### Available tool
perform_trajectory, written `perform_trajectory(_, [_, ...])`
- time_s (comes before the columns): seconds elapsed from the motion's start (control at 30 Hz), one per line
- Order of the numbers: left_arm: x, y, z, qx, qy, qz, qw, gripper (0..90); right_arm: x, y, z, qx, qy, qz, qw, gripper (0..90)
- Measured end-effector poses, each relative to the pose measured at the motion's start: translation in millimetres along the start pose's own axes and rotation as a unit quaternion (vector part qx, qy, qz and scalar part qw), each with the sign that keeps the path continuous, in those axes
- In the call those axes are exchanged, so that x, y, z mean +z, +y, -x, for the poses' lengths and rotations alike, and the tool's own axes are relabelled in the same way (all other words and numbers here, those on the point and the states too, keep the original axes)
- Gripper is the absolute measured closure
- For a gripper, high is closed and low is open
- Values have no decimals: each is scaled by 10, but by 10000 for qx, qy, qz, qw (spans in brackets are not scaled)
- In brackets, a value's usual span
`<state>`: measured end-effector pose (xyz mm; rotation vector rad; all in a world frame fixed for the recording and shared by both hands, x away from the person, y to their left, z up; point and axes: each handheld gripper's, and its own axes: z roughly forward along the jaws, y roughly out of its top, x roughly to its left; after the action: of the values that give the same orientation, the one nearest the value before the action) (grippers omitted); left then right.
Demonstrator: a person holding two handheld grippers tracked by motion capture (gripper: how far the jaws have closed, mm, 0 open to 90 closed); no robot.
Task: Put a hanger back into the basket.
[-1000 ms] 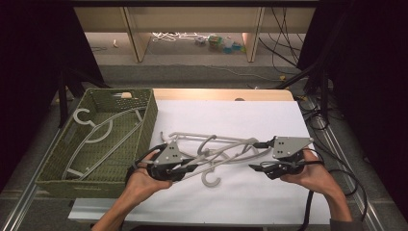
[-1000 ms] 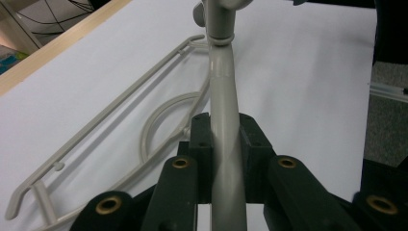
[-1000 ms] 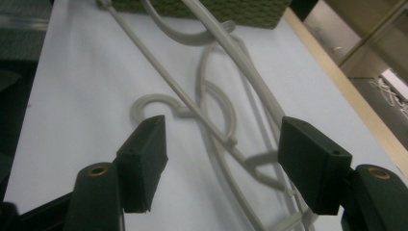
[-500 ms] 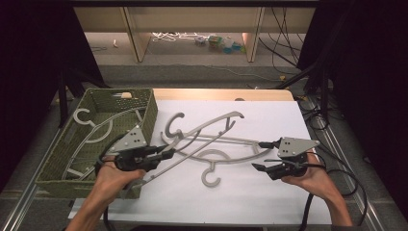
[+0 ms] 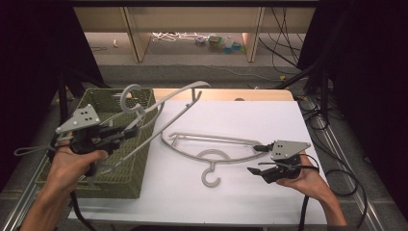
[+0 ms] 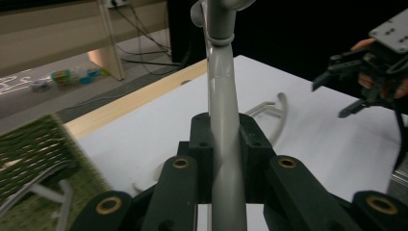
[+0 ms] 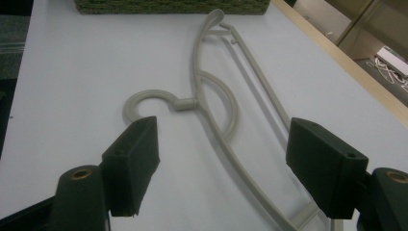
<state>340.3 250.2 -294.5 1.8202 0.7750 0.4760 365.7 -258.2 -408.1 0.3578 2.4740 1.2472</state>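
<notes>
My left gripper is shut on the bar of a grey plastic hanger and holds it in the air, tilted, over the green woven basket. In the left gripper view the hanger's bar runs up between the closed jaws of that gripper. A second grey hanger lies flat on the white table top. My right gripper hovers at its right end. Its jaws have just been opening, and in the right gripper view this gripper stands wide with the flat hanger beyond, untouched by the pads.
The basket sits at the table's left side, and a further grey hanger lies inside it. A wooden strip runs along the table's far side. Shelving and cables stand beyond. Dark frame posts flank the table.
The left gripper has carried its hanger left and upward, from the table's middle to above the basket. The right gripper stayed in place and its jaws have spread wider.
</notes>
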Motion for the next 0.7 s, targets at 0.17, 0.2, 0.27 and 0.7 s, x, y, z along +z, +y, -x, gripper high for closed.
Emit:
perform_trajectory(0.17, [-147,-18,-300,-256,371,18,9990,791,-1,-6,-1,14,15,-32,10000,281])
perform_trajectory(0.2, [-179,-25,-360,-297,455,21,9985,791,0,-7,0,20,20,-31,10000,281])
perform_trajectory(0.27, [-233,-44,-461,-378,594,55,9975,791,3,-11,1,24,7,-35,10000,281])
perform_trajectory(0.7, [-465,-310,-965,-606,1129,-362,9911,791,10,-19,6,21,23,-65,10000,280])
